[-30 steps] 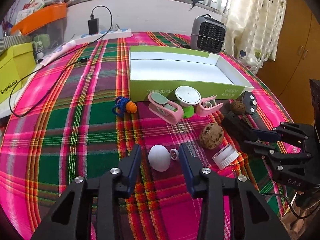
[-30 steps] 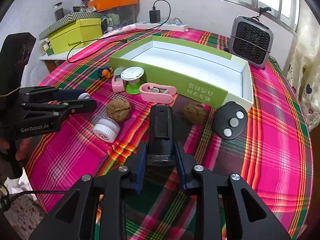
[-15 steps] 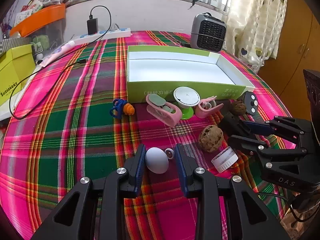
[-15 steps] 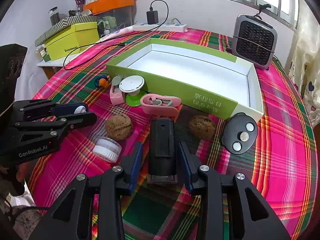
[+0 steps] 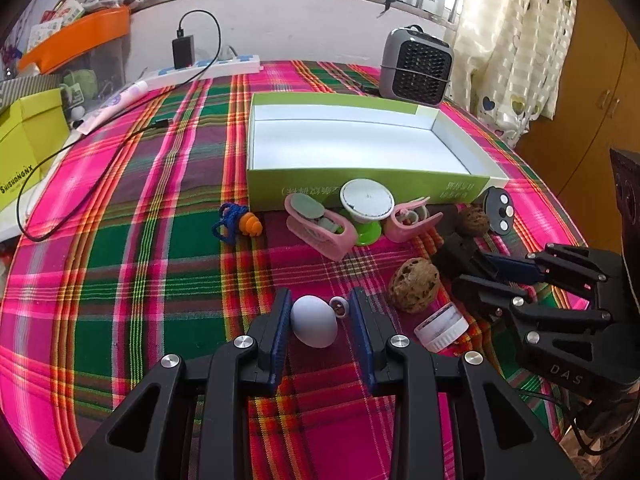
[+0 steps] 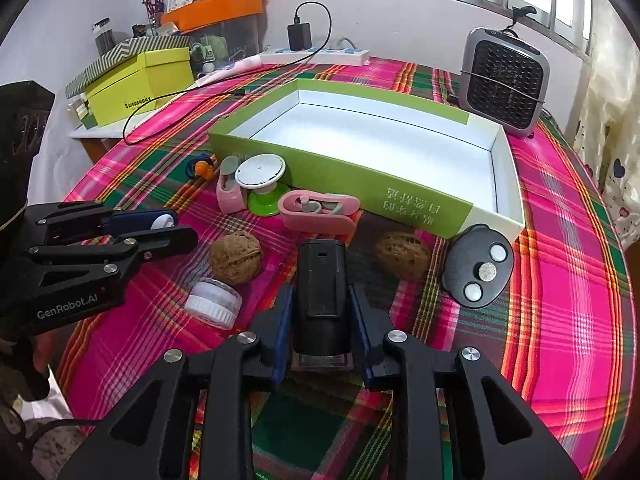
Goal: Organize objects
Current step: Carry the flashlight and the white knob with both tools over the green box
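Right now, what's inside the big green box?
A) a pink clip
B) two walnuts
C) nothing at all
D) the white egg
C, the green box shows only its bare white floor, while the walnuts, pink clips and white egg all lie on the plaid cloth outside it.

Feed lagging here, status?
Left gripper just closing round egg, grip unclear. Right gripper just closed on black device. Box empty; clips, walnuts before it.

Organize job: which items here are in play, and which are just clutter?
In play: green box, egg, black device, walnuts, pink clips, remote, white jar.
Clutter: heater, power strip, yellow box.
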`<state>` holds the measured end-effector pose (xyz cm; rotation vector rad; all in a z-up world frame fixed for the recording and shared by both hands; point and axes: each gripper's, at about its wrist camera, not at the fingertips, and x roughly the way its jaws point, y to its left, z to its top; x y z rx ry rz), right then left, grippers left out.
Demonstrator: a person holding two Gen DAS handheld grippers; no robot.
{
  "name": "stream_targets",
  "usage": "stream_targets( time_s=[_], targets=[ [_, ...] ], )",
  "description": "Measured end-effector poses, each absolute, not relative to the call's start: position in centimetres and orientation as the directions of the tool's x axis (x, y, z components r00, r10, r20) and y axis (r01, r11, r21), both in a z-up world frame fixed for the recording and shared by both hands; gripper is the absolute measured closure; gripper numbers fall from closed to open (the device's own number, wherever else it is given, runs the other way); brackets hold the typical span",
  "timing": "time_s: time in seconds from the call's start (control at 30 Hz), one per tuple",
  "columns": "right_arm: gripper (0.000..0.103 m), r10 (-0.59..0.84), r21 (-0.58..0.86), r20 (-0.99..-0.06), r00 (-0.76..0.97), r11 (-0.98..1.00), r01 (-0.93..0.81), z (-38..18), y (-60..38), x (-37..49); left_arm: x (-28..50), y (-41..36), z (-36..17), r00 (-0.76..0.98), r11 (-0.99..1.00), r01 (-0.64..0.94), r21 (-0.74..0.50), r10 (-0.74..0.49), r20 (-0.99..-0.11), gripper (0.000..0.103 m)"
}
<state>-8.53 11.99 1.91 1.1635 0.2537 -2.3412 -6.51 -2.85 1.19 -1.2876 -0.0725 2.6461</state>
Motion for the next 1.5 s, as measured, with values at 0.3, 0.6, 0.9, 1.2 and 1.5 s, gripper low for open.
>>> stream_targets(
  time_s=[0.3,0.6,0.9,1.2,1.5],
  targets=[
    [0.075,-0.381,0.067,-0.765,-0.519,-0.849,0.525,3.2,12.0,-8.5,-6.7,-2.8,3.2,-0.634,-0.977,-0.165,-0.136,0.210,-0.744,0.076],
    [0.075,-0.394,0.080,-0.742,-0.543,-0.855,0.512,5.0,12.2,-9.7,-8.5,-3.0,4.8,-0.654,-0.973,-0.171,-0.156,0.231,-0.721,0.076],
    [0.075,-0.393,0.112,-0.740,-0.546,-0.872,0.477,5.8,11.8,-13.1,-12.0,-3.2,5.7,-0.662,-0.971,-0.171,-0.167,0.239,-0.710,0.076],
    [0.075,-0.380,0.137,-0.754,-0.536,-0.889,0.436,5.7,11.1,-17.6,-17.1,-3.9,5.0,-0.644,-0.971,-0.150,-0.187,0.239,-0.727,0.076],
    [0.075,-0.350,0.147,-0.784,-0.513,-0.907,0.395,4.7,10.2,-21.3,-21.0,-3.4,4.2,-0.613,-0.970,-0.179,-0.163,0.239,-0.753,0.076]
  ],
)
